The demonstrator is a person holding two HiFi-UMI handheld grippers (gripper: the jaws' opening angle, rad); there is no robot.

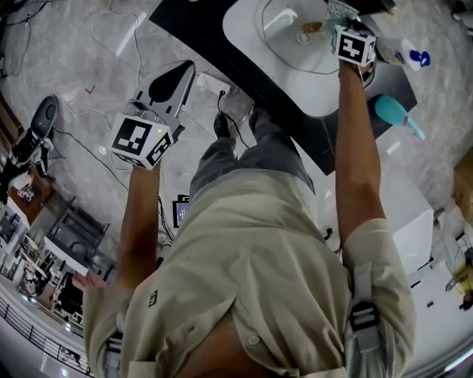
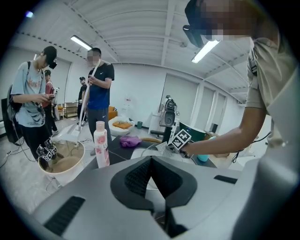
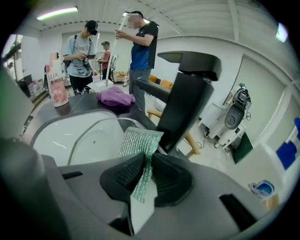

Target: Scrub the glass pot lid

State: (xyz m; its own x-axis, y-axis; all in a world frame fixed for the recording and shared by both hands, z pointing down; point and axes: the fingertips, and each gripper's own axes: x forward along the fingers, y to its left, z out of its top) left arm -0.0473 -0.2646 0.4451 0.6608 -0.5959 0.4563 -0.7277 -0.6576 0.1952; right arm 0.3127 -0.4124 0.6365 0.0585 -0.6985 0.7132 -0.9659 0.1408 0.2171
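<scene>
The white sink (image 1: 247,33) sits on the black desk (image 1: 188,18). The glass pot lid (image 3: 93,138) lies flat in it, just ahead of and below my right tongs (image 3: 146,161). I judge the lid stiff, fairly heavy, slick when wet and breakable, and its centre knob (image 1: 304,37) looks the safest hold. My right tongs are clamped on a green scrub pad (image 3: 140,143), soft and limp. My left tongs (image 2: 151,161) are closed on nothing, well apart from the lid.
</scene>
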